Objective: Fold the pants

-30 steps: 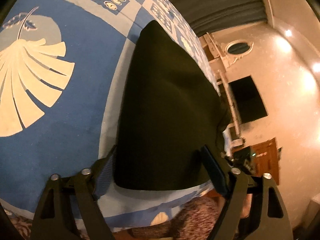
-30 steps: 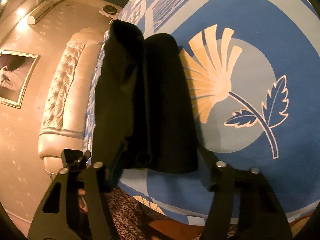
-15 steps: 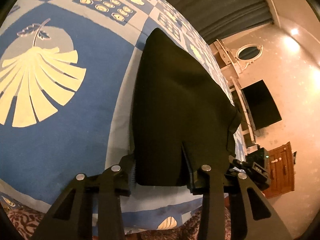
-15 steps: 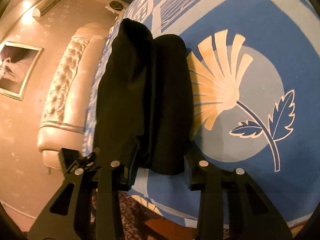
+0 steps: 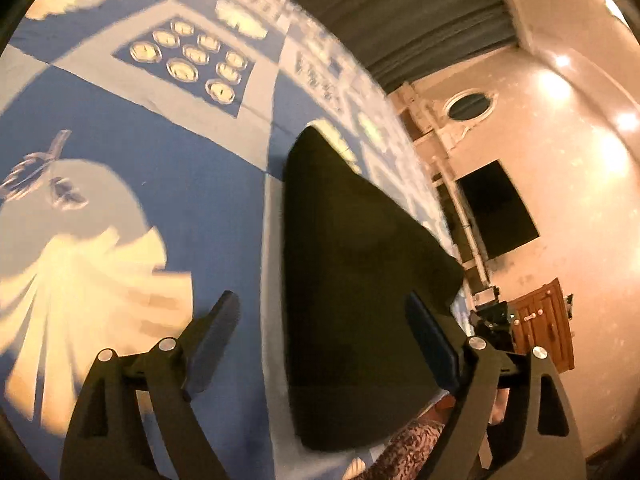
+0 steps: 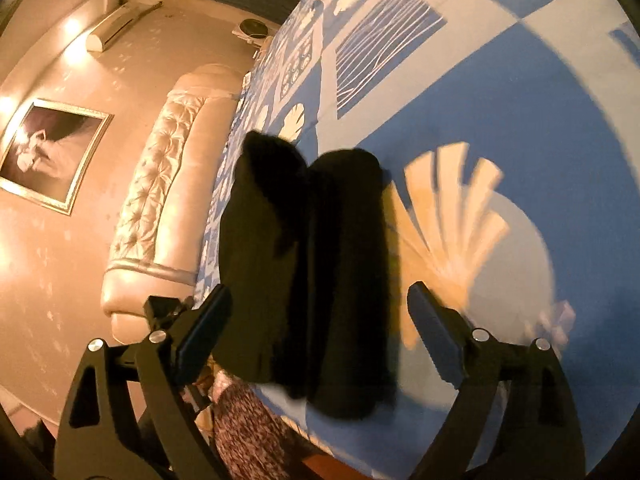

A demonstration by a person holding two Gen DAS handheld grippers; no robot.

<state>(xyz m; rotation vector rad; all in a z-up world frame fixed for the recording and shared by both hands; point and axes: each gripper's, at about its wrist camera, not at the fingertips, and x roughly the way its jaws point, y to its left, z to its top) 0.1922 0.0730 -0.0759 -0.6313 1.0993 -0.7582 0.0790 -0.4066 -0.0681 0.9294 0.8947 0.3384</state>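
The black pants [image 5: 360,280] lie folded in a compact stack on the blue patterned bedspread [image 5: 180,152], near the bed's front edge. My left gripper [image 5: 326,344] is open, lifted over the stack's near end, holding nothing. In the right wrist view the pants [image 6: 312,280] show as a thick folded bundle with layered edges. My right gripper [image 6: 320,324] is open too, its fingers spread either side of the bundle's near end, not touching it.
The bed edge runs just below the pants in both views. A padded cream headboard [image 6: 160,200] stands at the left of the right wrist view. A wall TV [image 5: 496,208] and wooden cabinet [image 5: 544,328] are beyond the bed. The person's patterned clothing [image 6: 248,432] is close below.
Both grippers, narrowed around the pants' near edge half a second ago, have opened wide and pulled back and up. The folded pants stay on the bed.
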